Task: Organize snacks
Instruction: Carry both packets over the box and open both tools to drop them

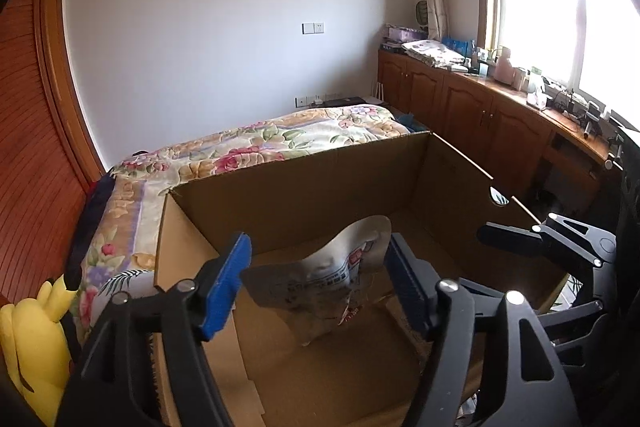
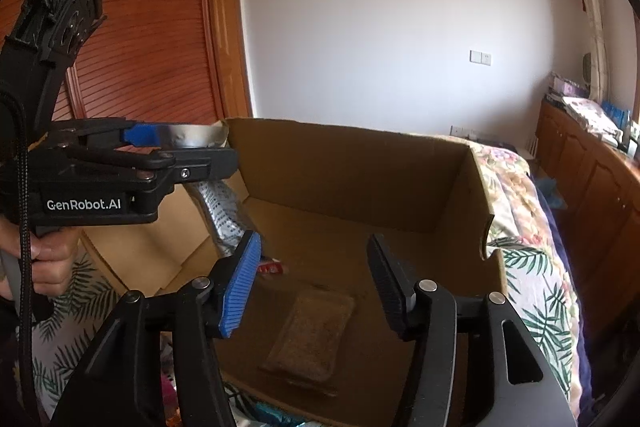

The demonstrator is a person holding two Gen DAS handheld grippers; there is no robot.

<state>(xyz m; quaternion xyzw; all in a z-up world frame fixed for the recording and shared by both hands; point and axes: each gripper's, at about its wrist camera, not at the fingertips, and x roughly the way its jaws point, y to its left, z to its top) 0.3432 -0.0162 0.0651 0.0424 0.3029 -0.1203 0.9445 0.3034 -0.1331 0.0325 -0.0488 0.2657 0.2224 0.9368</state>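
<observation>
An open cardboard box (image 1: pixel 304 179) stands on the bed and also shows in the right wrist view (image 2: pixel 352 163). My left gripper (image 1: pixel 320 267) is spread wide over the box's left part, and a silver printed snack bag (image 1: pixel 332 279) hangs between its blue pads, its top edge against the right pad. From the side, the right wrist view shows the left gripper (image 2: pixel 188 143) with the silver bag (image 2: pixel 224 215) hanging down into the box. My right gripper (image 2: pixel 314 283) is open and empty above the box. A clear packet of brown snack (image 2: pixel 312 335) lies flat on the box floor.
The floral quilt (image 1: pixel 256 147) covers the bed around the box. A yellow plush toy (image 1: pixel 36 339) lies at the left. Wooden cabinets (image 1: pixel 472 107) with clutter run under the window at the right. A wooden slatted wardrobe (image 2: pixel 152 27) stands at the left.
</observation>
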